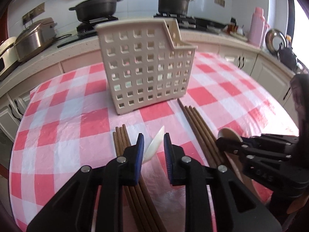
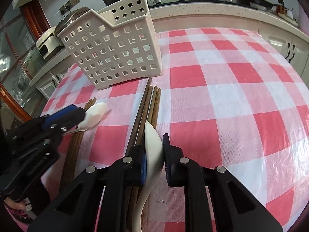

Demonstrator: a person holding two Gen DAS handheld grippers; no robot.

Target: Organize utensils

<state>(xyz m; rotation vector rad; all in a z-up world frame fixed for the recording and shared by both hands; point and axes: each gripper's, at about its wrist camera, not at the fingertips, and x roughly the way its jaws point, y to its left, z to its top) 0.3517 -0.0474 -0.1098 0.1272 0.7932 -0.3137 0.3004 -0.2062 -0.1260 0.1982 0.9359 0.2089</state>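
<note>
A beige perforated utensil basket [image 1: 146, 65] stands upright on the checked table; it also shows in the right wrist view [image 2: 114, 48]. My left gripper [image 1: 154, 147] is open around a white spoon [image 1: 153, 147] that lies beside a bundle of brown chopsticks [image 1: 120, 141]. In the right wrist view that left gripper [image 2: 77, 114] sits over the same white spoon [image 2: 95, 114]. My right gripper [image 2: 154, 150] has its jaws closed against the bowl of another white spoon [image 2: 152, 152], over a second chopstick bundle [image 2: 149, 104]. From the left, the right gripper [image 1: 229, 145] covers that spoon [image 1: 228, 134].
The table has a red and white checked cloth [image 2: 222, 96]. Behind it runs a counter [image 1: 208, 36] with two dark pots [image 1: 96, 7] on a stove, a rice cooker [image 1: 32, 38], a pink flask [image 1: 257, 26] and white cabinets [image 1: 270, 71].
</note>
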